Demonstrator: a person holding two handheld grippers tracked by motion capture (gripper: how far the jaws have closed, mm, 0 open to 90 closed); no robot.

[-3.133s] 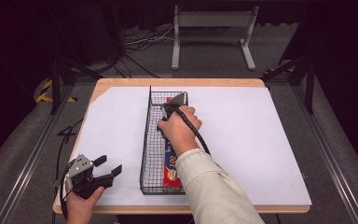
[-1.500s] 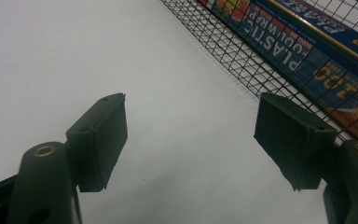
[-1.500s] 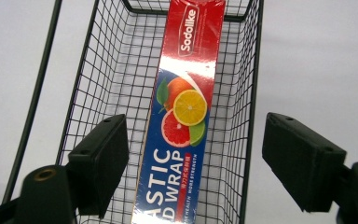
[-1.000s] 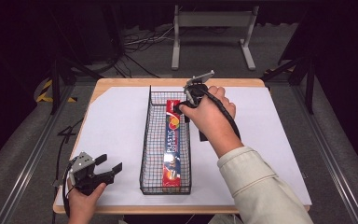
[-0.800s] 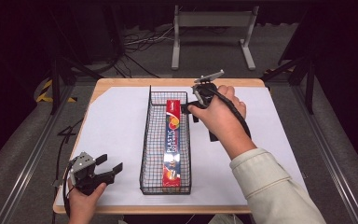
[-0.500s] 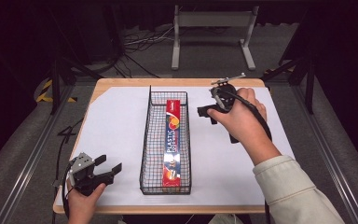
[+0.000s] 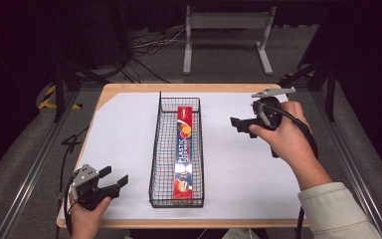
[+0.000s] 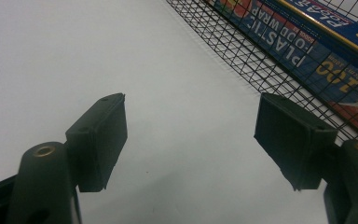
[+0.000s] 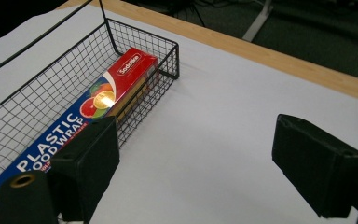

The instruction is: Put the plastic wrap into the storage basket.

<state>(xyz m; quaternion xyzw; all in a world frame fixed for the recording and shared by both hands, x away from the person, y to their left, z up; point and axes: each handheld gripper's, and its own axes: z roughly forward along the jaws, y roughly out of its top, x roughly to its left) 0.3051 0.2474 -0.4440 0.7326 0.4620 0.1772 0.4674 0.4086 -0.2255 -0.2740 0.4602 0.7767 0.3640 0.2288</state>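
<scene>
Plastic-wrap box lies in basket; right claw, beside it, gapes empty, just opened.

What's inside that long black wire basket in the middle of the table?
The long black wire basket holds one long red and blue cardboard box of plastic food wrap, lying flat along its length. The box's underside and the basket floor beneath it are covered, so anything there cannot be seen.

Lab: dark curtains, floor cables
</scene>
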